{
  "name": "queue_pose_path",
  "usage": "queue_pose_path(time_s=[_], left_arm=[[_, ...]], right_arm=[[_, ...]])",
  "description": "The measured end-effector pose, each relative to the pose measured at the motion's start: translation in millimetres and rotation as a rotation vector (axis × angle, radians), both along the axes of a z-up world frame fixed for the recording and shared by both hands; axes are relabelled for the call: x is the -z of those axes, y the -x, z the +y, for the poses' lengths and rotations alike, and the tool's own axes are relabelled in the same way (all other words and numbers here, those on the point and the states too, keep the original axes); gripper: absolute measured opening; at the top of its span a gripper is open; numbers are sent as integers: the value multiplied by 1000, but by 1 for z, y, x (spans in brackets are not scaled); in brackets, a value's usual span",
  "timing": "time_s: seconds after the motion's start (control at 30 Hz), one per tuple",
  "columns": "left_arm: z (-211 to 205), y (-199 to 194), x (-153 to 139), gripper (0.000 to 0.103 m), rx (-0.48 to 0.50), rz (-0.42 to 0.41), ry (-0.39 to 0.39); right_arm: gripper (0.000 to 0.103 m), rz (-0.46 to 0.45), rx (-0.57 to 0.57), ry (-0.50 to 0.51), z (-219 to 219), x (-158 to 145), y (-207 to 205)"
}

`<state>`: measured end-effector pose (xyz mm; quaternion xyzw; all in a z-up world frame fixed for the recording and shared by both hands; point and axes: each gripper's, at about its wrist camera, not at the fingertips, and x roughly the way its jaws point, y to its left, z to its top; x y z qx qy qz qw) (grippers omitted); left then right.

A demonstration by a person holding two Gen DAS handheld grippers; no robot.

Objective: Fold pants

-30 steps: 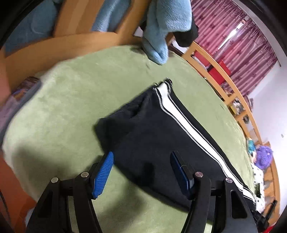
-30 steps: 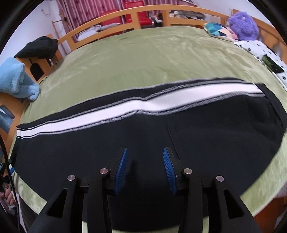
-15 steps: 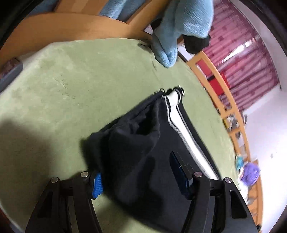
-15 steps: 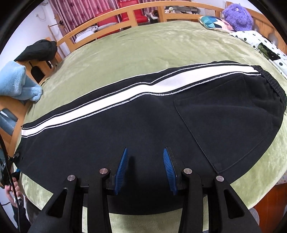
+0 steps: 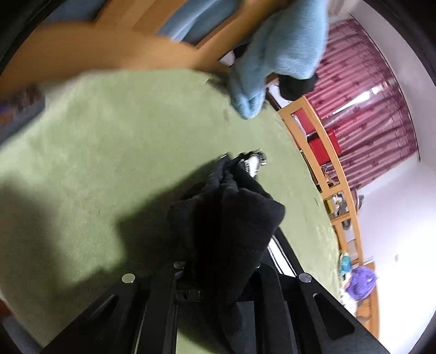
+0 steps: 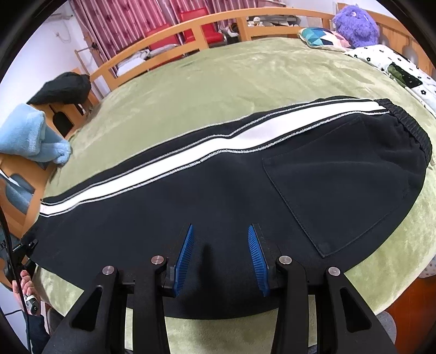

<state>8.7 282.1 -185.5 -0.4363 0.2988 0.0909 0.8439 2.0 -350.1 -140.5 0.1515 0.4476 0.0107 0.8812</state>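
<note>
Black pants (image 6: 245,196) with a white side stripe (image 6: 207,152) lie flat across the green bed cover (image 6: 218,81), waistband at the right, leg hems at the left. My right gripper (image 6: 221,258) is open and empty, above the near edge of the pants. My left gripper (image 5: 218,269) is shut on the bunched hem end of the pants (image 5: 231,217) and lifts it off the cover; its pads are hidden by the cloth.
A light blue towel (image 5: 278,54) and a black garment (image 6: 62,88) hang on the wooden bed rail (image 6: 174,35). A purple plush toy (image 6: 357,24), a patterned pillow (image 6: 321,36) and a dotted blanket (image 6: 392,62) lie at the head end.
My left gripper moved onto the leg hem, closed on it and raised it into a bunch. My right gripper drew back a little and stayed open.
</note>
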Motion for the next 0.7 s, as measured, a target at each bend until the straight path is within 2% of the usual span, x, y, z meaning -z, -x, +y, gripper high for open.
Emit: queue_pose_path(time_s=[0.13,0.23,0.3,0.43,0.53,0.6,0.7], left_arm=[[-37,-9,-54,12,42,4,-212],[-99,-19,-107,12,141,-55,-427],[-143,-24,-131,12,227,-106,-490],[-247,-33,-158,10,432,-157,-531],[-325,-37,-155,10,550,-168,-537],[-374,-39,-143,10,639,-188,-494],[-432,-41,-115,10,746,-154,-410]], right_arm=[[41,-41,-13,-7,-5,-9,12],[41,-67,-6,-2,-16,-16,25],[41,-84,-3,-4,-24,-20,33],[41,-120,3,21,-43,-27,49],[41,-135,31,21,-68,-32,58],[41,-154,57,7,-88,-34,67],[41,-155,89,-16,-109,-31,77]])
